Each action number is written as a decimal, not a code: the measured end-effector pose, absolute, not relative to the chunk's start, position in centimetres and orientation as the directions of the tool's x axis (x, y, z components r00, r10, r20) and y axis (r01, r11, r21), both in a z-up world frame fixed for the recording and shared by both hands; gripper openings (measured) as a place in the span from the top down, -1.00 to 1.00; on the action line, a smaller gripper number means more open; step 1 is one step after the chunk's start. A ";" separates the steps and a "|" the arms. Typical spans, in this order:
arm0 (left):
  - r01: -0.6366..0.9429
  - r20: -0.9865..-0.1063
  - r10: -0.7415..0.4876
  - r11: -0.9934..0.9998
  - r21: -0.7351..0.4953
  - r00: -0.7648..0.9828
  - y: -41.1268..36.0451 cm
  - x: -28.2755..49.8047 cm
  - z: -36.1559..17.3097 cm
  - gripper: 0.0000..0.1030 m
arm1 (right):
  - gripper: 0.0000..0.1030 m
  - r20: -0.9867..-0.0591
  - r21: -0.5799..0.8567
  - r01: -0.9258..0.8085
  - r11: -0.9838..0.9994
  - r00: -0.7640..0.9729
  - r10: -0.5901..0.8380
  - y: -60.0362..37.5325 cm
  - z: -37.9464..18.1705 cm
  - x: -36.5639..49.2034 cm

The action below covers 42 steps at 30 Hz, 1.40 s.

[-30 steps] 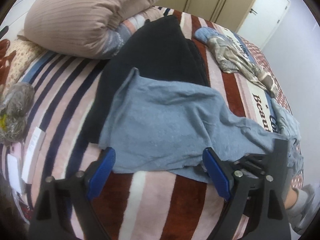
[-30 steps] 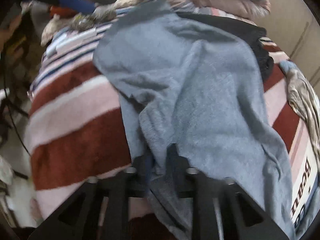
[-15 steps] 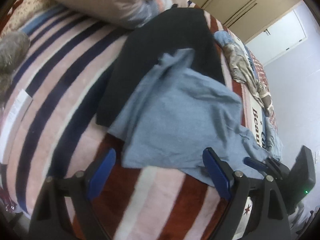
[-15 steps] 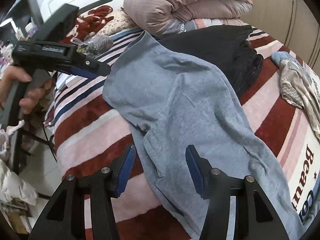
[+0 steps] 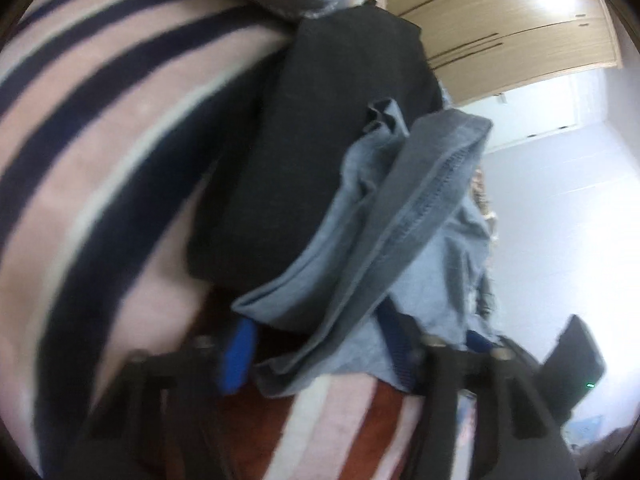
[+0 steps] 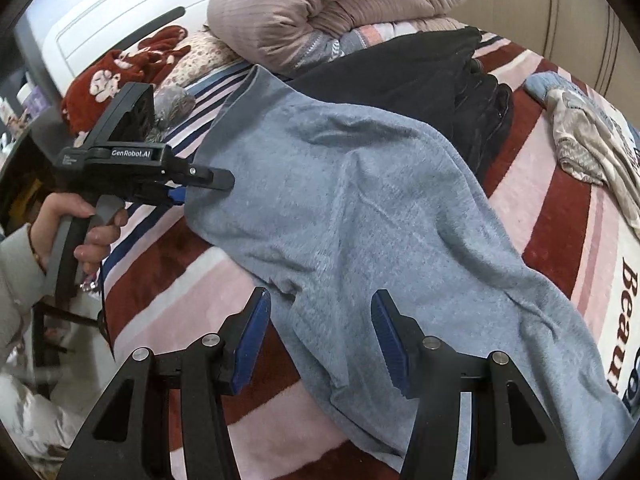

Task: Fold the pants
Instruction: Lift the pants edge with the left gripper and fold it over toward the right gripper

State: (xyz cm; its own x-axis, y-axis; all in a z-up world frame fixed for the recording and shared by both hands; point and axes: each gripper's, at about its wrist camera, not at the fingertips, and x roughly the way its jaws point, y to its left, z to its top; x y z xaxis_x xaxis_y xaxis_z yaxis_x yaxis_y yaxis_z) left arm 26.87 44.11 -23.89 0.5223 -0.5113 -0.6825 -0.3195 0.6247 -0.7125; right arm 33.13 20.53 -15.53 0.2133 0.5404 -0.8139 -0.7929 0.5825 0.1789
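Grey-blue pants (image 6: 360,216) lie spread across the striped bed, waistband toward the pillows. My left gripper (image 5: 316,348) has pushed onto the pants' left edge (image 5: 360,240); cloth lies bunched between its blue pads (image 5: 238,354), which stand apart. It also shows in the right wrist view (image 6: 200,184), at the waist edge of the pants. My right gripper (image 6: 320,340) is open and empty, hovering just above the pants near the bed's front edge.
Black folded clothing (image 6: 420,76) lies under and behind the pants. A rolled pink duvet (image 6: 320,4) sits at the head of the bed. A beige patterned garment (image 6: 592,140) lies at the right. The striped blanket (image 6: 180,312) covers the bed.
My right gripper let go of the pants, opened and pulled back. My left gripper moved forward onto the pants' edge, and its pads now stand closer around the cloth.
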 end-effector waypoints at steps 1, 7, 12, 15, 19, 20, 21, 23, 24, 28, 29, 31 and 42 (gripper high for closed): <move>-0.319 -0.681 -0.512 0.623 -0.714 0.523 44.1 26.8 -23.8 0.17 | 0.08 -0.813 0.184 -0.790 0.585 0.212 0.543 20.6 -15.5 33.2; -0.281 -0.643 -0.566 0.598 -0.751 0.516 43.5 25.8 -22.7 0.79 | 0.08 -0.812 0.185 -0.794 0.579 0.209 0.545 21.1 -15.5 33.2; -0.283 -0.665 -0.541 0.624 -0.728 0.515 43.5 26.5 -22.0 0.79 | 0.08 -0.808 0.188 -0.799 0.571 0.204 0.553 21.4 -15.2 33.4; -0.287 -0.638 -0.556 0.590 -0.754 0.533 43.7 26.9 -22.2 0.65 | 0.08 -0.804 0.194 -0.797 0.573 0.205 0.558 21.3 -14.9 33.7; -0.278 -0.657 -0.535 0.622 -0.732 0.531 43.5 27.0 -21.9 0.76 | 0.08 -0.803 0.200 -0.791 0.578 0.205 0.559 21.0 -14.8 33.9; -0.286 -0.674 -0.519 0.638 -0.715 0.527 43.5 26.9 -21.9 0.85 | 0.08 -0.804 0.203 -0.788 0.582 0.205 0.558 20.9 -14.9 34.0; -0.291 -0.670 -0.517 0.632 -0.718 0.533 43.5 26.8 -21.7 0.88 | 0.08 -0.804 0.204 -0.786 0.584 0.206 0.558 20.7 -14.9 34.1; -0.293 -0.666 -0.508 0.629 -0.720 0.547 43.5 26.6 -21.1 0.89 | 0.08 -0.804 0.205 -0.783 0.588 0.208 0.557 20.5 -14.8 34.1; -0.290 -0.669 -0.499 0.637 -0.714 0.550 43.4 26.3 -20.5 0.89 | 0.08 -0.803 0.205 -0.781 0.590 0.210 0.557 20.3 -14.7 34.2; -0.265 -0.688 -0.461 0.687 -0.676 0.561 42.0 26.1 -17.3 0.90 | 0.08 -0.799 0.210 -0.767 0.606 0.223 0.559 19.1 -14.0 34.5; -0.264 -0.700 -0.447 0.704 -0.659 0.556 41.4 26.3 -16.5 0.91 | 0.08 -0.797 0.214 -0.763 0.610 0.225 0.560 18.7 -13.8 34.6; -0.247 -0.706 -0.439 0.724 -0.644 0.556 40.3 26.6 -14.9 0.91 | 0.08 -0.794 0.222 -0.751 0.621 0.231 0.562 17.8 -13.4 35.0; -0.095 -0.774 -0.347 0.882 -0.461 0.530 32.7 29.1 -6.6 0.91 | 0.07 -0.815 0.228 -0.679 0.697 0.259 0.518 13.6 -14.4 36.8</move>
State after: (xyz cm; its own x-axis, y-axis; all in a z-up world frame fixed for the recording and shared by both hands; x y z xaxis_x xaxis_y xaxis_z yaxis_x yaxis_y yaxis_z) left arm 29.10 32.70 -6.62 0.5296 -0.3475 -0.7738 -0.0947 0.8823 -0.4610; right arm 36.81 13.65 -14.39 0.2586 0.5183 -0.8152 -0.6794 0.6975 0.2279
